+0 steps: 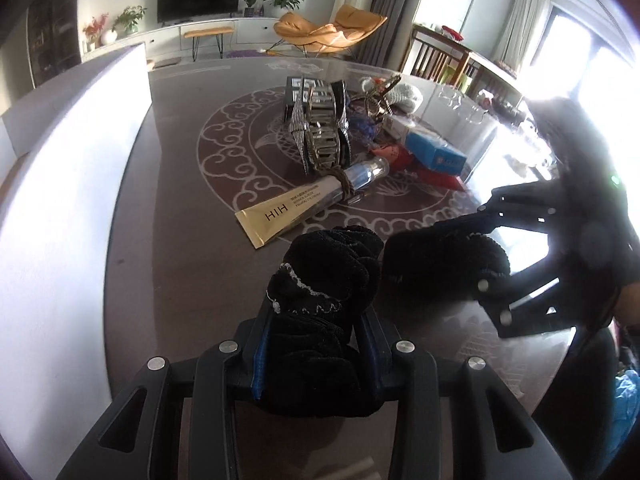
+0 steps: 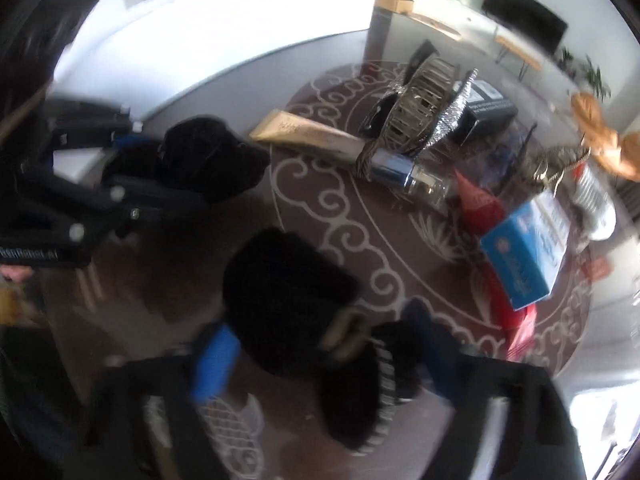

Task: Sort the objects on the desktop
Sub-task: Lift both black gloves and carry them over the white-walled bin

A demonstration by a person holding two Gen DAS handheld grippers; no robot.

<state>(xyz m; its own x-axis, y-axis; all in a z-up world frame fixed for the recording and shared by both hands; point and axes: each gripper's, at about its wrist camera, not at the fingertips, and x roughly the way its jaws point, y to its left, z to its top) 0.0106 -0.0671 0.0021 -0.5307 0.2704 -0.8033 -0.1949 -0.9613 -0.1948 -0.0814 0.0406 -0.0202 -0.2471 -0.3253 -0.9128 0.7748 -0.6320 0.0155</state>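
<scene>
Two black fuzzy cloth pieces are held just above the dark patterned table (image 1: 180,240). In the left wrist view my left gripper (image 1: 318,320) is shut on one black cloth (image 1: 324,276), which bunches up between its blue-padded fingers. To the right, my right gripper (image 1: 468,256) holds the other black cloth (image 1: 436,260). In the blurred right wrist view my right gripper (image 2: 320,332) has that cloth (image 2: 288,292), with a striped cuff, between its fingers. My left gripper (image 2: 160,168) with its cloth (image 2: 212,152) shows at the left.
A gold tube with a silver cap (image 1: 288,210) lies just beyond the cloths. Behind it are a silver slatted metal piece (image 1: 320,132), a blue box (image 1: 436,152) and a red packet (image 2: 476,200). A white panel (image 1: 60,200) borders the table on the left.
</scene>
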